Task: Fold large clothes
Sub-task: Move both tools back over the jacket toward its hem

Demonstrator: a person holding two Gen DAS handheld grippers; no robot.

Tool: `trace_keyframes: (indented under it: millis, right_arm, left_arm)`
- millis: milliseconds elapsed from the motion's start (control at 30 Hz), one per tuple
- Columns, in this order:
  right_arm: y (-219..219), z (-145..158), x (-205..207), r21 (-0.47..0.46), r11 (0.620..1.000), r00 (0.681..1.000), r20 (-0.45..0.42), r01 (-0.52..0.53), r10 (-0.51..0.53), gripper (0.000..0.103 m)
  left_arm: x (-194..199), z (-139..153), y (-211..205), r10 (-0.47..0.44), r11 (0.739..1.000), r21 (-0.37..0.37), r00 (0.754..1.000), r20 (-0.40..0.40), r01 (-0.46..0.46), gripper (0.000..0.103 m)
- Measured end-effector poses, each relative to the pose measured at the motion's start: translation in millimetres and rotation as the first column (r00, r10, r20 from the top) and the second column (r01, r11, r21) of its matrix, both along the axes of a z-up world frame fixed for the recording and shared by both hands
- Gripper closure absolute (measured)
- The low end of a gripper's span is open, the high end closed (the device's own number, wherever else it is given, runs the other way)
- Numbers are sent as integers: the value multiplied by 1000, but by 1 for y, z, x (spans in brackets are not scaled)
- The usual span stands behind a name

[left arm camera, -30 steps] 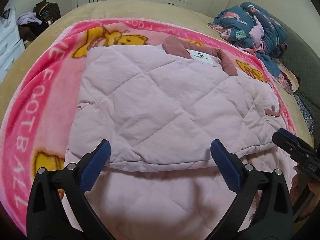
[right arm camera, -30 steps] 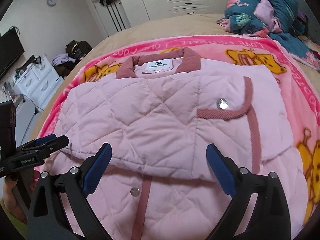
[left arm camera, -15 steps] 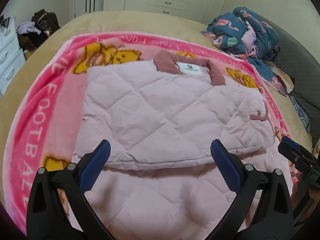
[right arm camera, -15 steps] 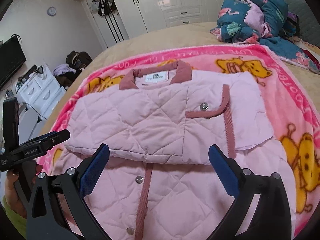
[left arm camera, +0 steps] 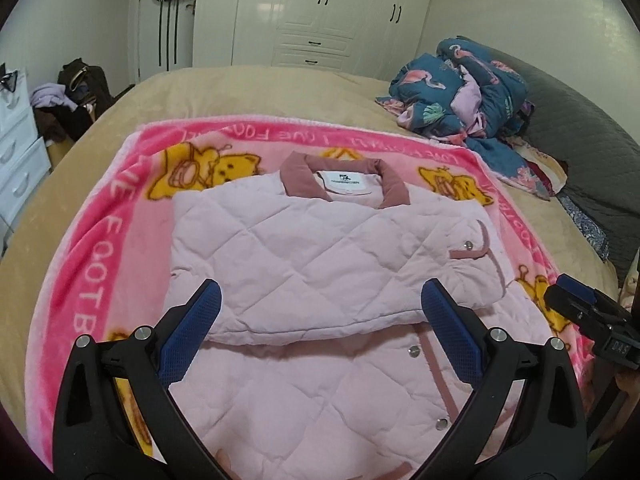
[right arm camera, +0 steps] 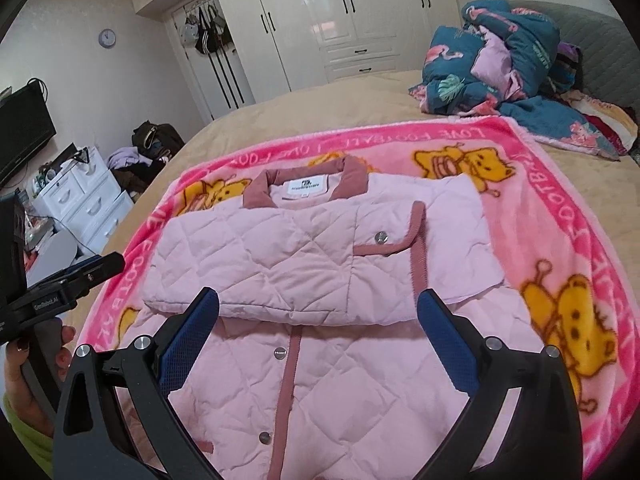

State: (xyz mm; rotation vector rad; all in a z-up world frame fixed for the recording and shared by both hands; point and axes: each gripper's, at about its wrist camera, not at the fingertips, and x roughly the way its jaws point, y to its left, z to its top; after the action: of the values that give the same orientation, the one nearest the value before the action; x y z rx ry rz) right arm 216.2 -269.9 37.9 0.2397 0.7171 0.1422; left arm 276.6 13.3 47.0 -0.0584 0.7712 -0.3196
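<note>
While you hover: both jaws gape wide, holding nothing.
Done: pale pink quilted jacket (left arm camera: 320,264) sleeves folded ahead of your left gripper (left arm camera: 320,320) and right gripper (right arm camera: 320,316).
Left: hem fold, beneath jaws.

Jacket (left arm camera: 320,264): pink, quilted, laid flat on the blanket, sleeves folded across the chest, collar (left arm camera: 344,178) at the far end, white label showing.
Blanket (left arm camera: 100,240): bright pink with yellow bears, spread over a tan bed (left arm camera: 248,88).
Left gripper (left arm camera: 320,308): over the jacket's lower half, blue pads wide apart, nothing between them.
Right gripper (left arm camera: 588,312): at the right edge, beside the jacket's hem; jaw state unclear.
Background: bundled teal bedding (left arm camera: 468,88) at the bed's far right, white wardrobe (left arm camera: 312,12) behind.
</note>
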Motion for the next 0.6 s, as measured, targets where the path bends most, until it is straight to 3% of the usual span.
trace_keyframes:
  millis: [600]
  right_arm:
    - [-18, 42, -60, 10, 1000, 994, 108, 27, -28, 4]
  left_arm:
    - [-71, 41, -11, -36, 999, -10, 992, 122, 37, 9]
